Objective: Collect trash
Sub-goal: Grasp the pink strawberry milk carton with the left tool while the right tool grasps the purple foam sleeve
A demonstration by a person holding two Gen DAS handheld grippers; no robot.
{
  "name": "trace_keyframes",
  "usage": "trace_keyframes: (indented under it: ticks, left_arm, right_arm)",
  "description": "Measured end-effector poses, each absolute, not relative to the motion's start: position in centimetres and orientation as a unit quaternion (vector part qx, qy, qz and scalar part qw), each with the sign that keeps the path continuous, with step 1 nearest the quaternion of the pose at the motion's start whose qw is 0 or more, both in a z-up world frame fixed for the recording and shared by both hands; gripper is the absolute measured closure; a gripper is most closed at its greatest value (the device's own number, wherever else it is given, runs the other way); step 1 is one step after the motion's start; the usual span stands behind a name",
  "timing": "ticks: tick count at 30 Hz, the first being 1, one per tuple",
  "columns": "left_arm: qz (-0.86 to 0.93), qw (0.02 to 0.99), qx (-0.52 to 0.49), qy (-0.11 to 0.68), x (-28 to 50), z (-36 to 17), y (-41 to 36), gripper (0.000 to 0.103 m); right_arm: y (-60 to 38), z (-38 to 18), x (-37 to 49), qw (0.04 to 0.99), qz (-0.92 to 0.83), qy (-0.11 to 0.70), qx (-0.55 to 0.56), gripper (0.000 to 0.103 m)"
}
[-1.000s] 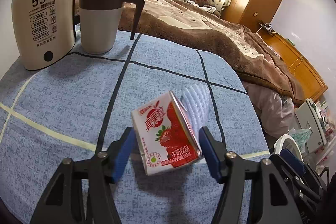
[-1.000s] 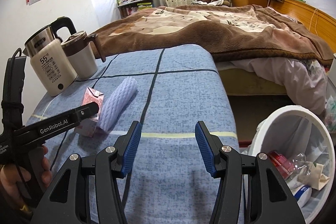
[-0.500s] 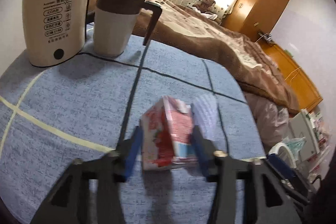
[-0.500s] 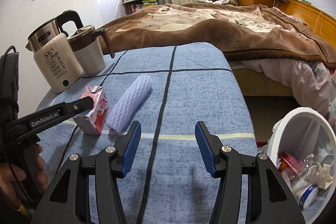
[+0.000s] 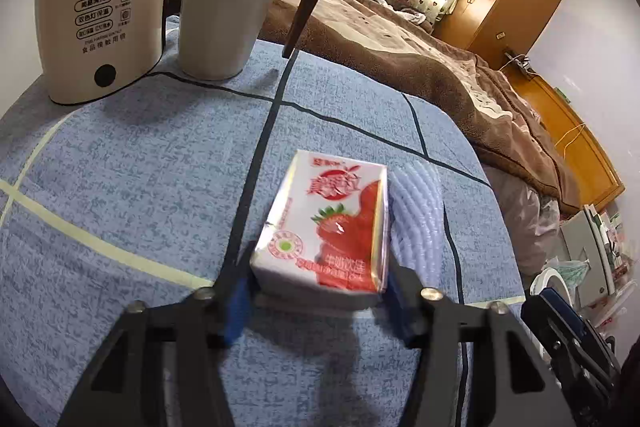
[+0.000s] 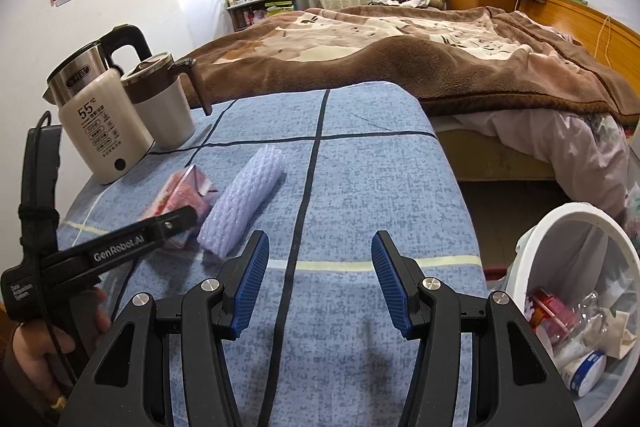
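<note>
A strawberry milk carton (image 5: 332, 223) lies on the blue checked cloth (image 5: 140, 187), its printed face towards the left wrist camera. My left gripper (image 5: 319, 271) straddles the carton's near end; its jaws are closing and both pads sit against the carton's sides. A white foam net sleeve (image 5: 416, 211) lies right beside the carton. In the right wrist view the carton (image 6: 188, 189) and the sleeve (image 6: 244, 199) show at left, with the left gripper's finger (image 6: 160, 229) across the carton. My right gripper (image 6: 320, 259) hovers open over bare cloth, nothing between its fingers.
A cream kettle (image 5: 100, 7) and a lidded mug (image 5: 224, 15) stand at the back left of the table. A white bin (image 6: 560, 223) holding bottles and wrappers sits on the floor to the right of the table. A bed with a brown blanket (image 6: 400, 39) lies behind.
The left gripper has pushed forward and down around the carton and narrowed its jaws onto it. The carton has turned from a skewed stance to face the camera. The right gripper stays open.
</note>
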State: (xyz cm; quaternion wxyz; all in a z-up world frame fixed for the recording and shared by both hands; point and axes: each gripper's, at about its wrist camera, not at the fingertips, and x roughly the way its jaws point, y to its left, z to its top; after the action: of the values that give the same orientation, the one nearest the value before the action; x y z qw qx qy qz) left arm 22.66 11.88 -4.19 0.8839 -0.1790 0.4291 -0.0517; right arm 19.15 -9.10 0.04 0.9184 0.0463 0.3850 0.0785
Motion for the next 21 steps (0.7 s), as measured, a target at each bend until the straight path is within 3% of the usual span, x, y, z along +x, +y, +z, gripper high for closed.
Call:
trace_keyframes:
  ticks: [21]
  left_arm:
    - [0.007,0.896,-0.144,0.420,18.1,-4.2,17.6,0.048]
  right_arm:
    - [-2.6,-1.9,24.9,0.896,0.124,0.425,0.040,0.049]
